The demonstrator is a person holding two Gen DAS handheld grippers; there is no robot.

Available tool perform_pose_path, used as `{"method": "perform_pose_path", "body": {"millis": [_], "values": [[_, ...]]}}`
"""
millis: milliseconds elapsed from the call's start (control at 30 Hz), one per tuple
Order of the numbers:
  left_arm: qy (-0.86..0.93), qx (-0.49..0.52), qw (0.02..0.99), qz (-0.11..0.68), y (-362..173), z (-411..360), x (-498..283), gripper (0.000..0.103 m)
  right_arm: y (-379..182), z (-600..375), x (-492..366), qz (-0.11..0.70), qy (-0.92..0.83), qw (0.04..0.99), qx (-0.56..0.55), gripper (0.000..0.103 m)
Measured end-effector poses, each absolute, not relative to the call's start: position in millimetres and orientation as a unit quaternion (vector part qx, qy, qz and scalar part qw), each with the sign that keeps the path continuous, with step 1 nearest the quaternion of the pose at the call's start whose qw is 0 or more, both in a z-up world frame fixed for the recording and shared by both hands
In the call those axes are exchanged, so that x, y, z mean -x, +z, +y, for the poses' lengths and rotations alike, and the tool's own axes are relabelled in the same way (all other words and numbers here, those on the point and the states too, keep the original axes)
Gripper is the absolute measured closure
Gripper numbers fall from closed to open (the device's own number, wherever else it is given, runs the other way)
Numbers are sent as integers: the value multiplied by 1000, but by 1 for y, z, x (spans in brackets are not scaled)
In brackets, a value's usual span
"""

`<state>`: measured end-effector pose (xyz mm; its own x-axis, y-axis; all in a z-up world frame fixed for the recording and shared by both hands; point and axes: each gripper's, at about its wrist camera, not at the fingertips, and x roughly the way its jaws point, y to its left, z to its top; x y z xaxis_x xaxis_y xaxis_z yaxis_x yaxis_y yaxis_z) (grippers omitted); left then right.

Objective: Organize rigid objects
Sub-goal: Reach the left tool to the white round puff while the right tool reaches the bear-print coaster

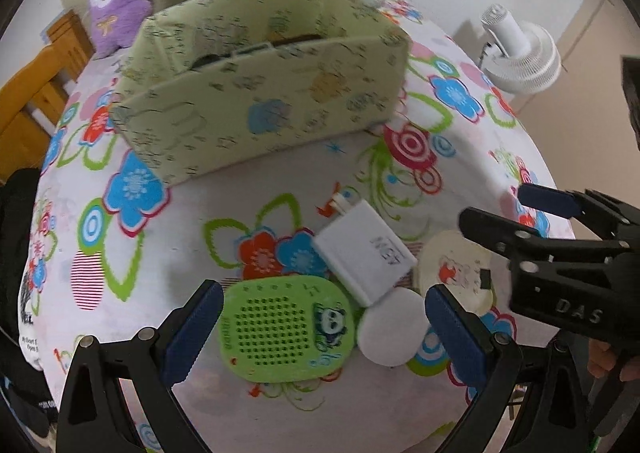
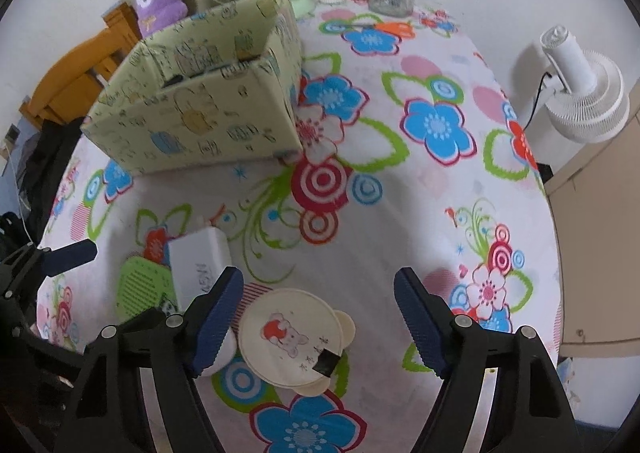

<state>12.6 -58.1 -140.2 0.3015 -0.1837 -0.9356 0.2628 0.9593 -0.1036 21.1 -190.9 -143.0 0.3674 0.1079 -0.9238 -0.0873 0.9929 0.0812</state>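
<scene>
From the left wrist, the left gripper (image 1: pixel 324 327) hangs with its fingers spread wide and nothing between them, straddling the green perforated case (image 1: pixel 286 327) with the panda sticker. Taking the patterned storage box (image 1: pixel 264 89) as landmark, that case lies well in front of it, on the flowered tablecloth (image 1: pixel 200 205). Touching the case on the side away from the box's left end is a white charger block (image 1: pixel 364 257), and a white round pad (image 1: pixel 392 327) sits just beside both, partly under the charger. Further out lies a cream round mirror case (image 1: pixel 456 273), with the right gripper (image 1: pixel 504 209) above it, empty. Dark items already show inside the box, so I judge the sorting partly done and the left side lining up on the green case.

From the right wrist, the right gripper (image 2: pixel 318 307) is parted wide and empty, framing the cream round mirror case (image 2: pixel 290 337), which lies far in front of the storage box (image 2: pixel 200 109). The charger block (image 2: pixel 198 265) and green case (image 2: pixel 140 289) lie nearer the box, beside the left gripper (image 2: pixel 66 253).

The next move, I judge, calls for lowering onto one flat item, closing on its edges, lifting it clear of its neighbours, then carrying it over the box's open top. Thin, flat shapes may slip.
</scene>
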Motion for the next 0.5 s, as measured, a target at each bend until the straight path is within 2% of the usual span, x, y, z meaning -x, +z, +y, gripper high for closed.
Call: {"method": "perform_pose_path", "body": {"millis": [500], "values": [[-168, -66, 796, 577, -160, -80, -1, 3, -167, -191, -8, 570, 61, 820, -3, 23]]}}
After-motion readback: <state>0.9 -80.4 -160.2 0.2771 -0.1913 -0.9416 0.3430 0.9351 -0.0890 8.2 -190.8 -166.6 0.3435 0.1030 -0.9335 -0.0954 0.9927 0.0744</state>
